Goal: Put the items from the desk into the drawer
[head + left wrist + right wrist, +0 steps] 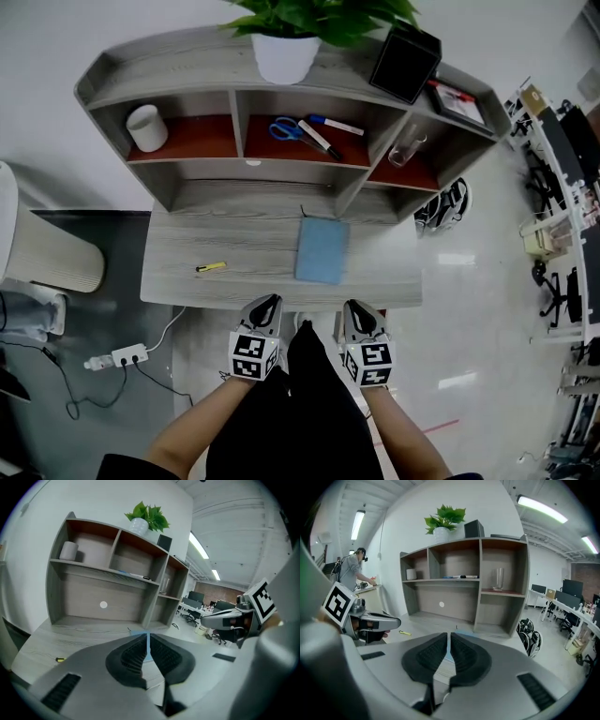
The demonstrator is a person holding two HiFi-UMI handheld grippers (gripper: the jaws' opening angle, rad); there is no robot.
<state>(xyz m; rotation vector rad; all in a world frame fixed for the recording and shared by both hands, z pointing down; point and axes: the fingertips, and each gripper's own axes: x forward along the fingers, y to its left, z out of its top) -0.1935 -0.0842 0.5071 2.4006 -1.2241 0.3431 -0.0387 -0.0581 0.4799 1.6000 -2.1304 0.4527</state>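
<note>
Blue notebook (322, 249) lies flat on the bench (234, 239), right of centre and nearer the back edge than the front, with its long side running front to back. A small yellow item (211, 267) lies well apart from it, toward the front-left part of the bench; I cannot make out what it is.

I have the left gripper (268, 305) and the right gripper (354, 307) side by side at the front edge of the bench, both pointing toward the back and tilted a little downward. The left one is about at the middle of that edge. The right one is toward the right, roughly in line with the notebook. In the left gripper view the jaws are pressed together with only a thin slit between the ribbed pads and nothing in it. The right gripper view shows the same, closed and empty. Neither gripper touches the notebook or the yellow item.

A shelf unit (281, 183) stands along the back edge. Its left compartment holds a white cup (147, 127), the middle one blue-handled scissors (286, 128) and markers (326, 132), and the right one a clear glass (406, 148). On top stand a potted plant (286, 47) and a black box (404, 61).
</note>
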